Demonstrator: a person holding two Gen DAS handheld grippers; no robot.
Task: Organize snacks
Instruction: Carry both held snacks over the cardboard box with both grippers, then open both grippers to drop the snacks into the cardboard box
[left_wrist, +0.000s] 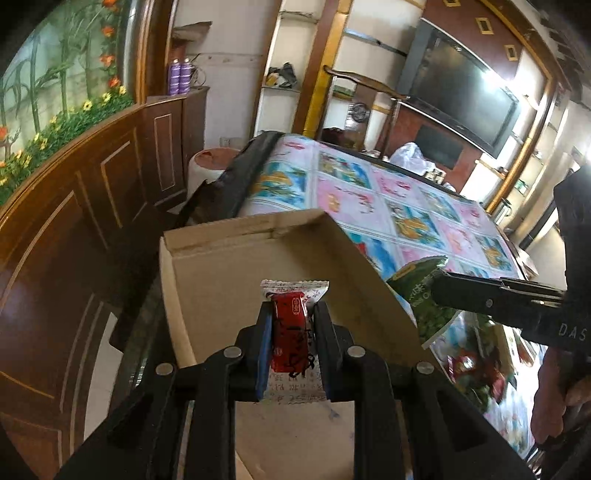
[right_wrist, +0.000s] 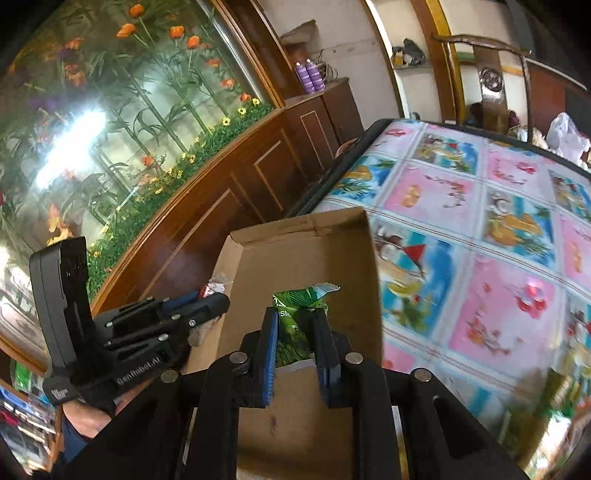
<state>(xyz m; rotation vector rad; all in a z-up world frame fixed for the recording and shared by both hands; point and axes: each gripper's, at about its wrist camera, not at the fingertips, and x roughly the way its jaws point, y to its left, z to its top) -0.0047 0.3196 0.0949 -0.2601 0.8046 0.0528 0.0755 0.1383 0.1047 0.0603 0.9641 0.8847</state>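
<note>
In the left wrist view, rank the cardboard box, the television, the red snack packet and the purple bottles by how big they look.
1. cardboard box
2. television, though it stands much farther off
3. red snack packet, enlarged by nearness
4. purple bottles

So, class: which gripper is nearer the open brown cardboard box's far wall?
Left. The left gripper holds its red snack packet inside the box; the right gripper hangs nearer the box's near end.

Your cardboard box (left_wrist: 258, 254) sits on the table (left_wrist: 424, 206) at its near-left corner, a wooden cabinet (left_wrist: 74, 206) beyond on the left. Your left gripper (left_wrist: 291, 332) holds a snack packet (left_wrist: 291, 332) over the box, and your right gripper (right_wrist: 295, 332) (just beside it) holds a snack bag (right_wrist: 299, 314) there too.
</note>
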